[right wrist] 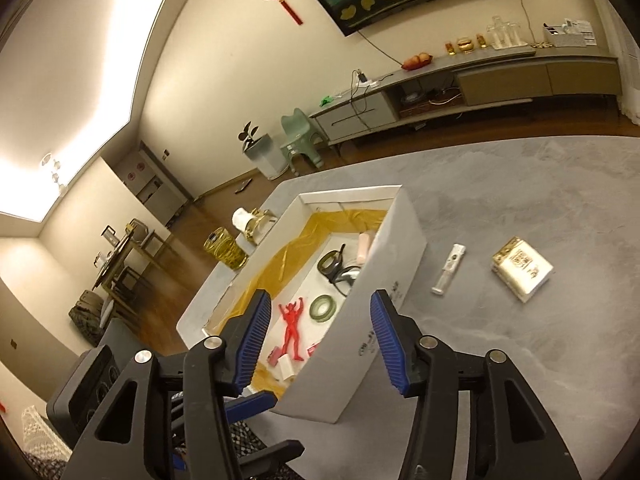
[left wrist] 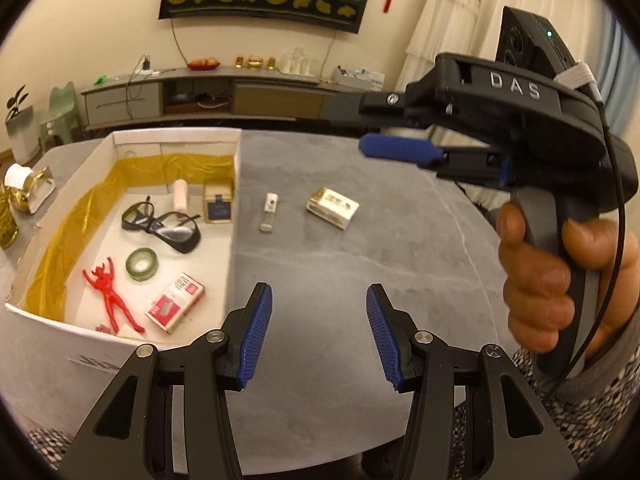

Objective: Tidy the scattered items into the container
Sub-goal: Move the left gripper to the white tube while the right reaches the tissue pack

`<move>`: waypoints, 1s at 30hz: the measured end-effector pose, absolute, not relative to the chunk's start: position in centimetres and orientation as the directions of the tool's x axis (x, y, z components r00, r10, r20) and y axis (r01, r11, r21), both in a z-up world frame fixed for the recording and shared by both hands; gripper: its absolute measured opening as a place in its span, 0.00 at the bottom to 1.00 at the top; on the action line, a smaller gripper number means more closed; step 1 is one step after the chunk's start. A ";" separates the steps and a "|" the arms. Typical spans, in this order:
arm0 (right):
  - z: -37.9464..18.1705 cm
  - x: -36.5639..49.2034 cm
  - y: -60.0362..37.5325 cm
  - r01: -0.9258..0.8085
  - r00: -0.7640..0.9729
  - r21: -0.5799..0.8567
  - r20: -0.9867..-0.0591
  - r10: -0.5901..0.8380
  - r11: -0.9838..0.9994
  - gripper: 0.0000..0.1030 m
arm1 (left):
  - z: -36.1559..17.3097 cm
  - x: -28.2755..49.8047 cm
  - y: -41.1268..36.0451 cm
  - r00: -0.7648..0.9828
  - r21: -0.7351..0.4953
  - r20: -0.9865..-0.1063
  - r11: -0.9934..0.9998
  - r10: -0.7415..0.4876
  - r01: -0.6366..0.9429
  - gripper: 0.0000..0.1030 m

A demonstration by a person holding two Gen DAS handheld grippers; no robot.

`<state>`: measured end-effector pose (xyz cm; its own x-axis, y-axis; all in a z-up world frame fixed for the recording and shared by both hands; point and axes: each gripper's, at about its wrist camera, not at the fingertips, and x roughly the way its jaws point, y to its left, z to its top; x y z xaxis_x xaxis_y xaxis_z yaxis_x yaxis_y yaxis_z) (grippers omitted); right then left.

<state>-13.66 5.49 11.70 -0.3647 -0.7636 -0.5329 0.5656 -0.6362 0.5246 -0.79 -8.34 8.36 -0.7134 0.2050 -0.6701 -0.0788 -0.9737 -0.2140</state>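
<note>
A white cardboard box [left wrist: 237, 184] lined with yellow film stands on the grey table. It holds dark glasses [left wrist: 160, 220], a green tape roll [left wrist: 141, 264], a red figure [left wrist: 108, 292], a red and white packet [left wrist: 176, 300], a blue and gold carton [left wrist: 218, 204] and a pink tube [left wrist: 181, 196]. Right of the box, a small clear bottle [left wrist: 269, 212] and a white and gold packet [left wrist: 332, 206] lie on the table. My left gripper [left wrist: 319, 292] is open and empty over bare table. My right gripper [right wrist: 320, 300] is open and empty above the box wall [right wrist: 400, 256], left of the bottle [right wrist: 448, 268] and packet [right wrist: 522, 270].
A hand [left wrist: 536, 288] holds the right gripper [left wrist: 352, 130] at the right of the left wrist view. A gold tissue holder [left wrist: 28, 188] and a gold wire basket [right wrist: 226, 250] stand left of the box. The table's near edge runs below the grippers.
</note>
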 end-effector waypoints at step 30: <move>4.5 -22.6 13.9 0.332 -0.436 0.424 -0.723 -0.536 -0.843 0.65 | 1.0 -20.0 -5.0 -0.623 -0.115 -0.781 -0.990 0.037 0.086 0.50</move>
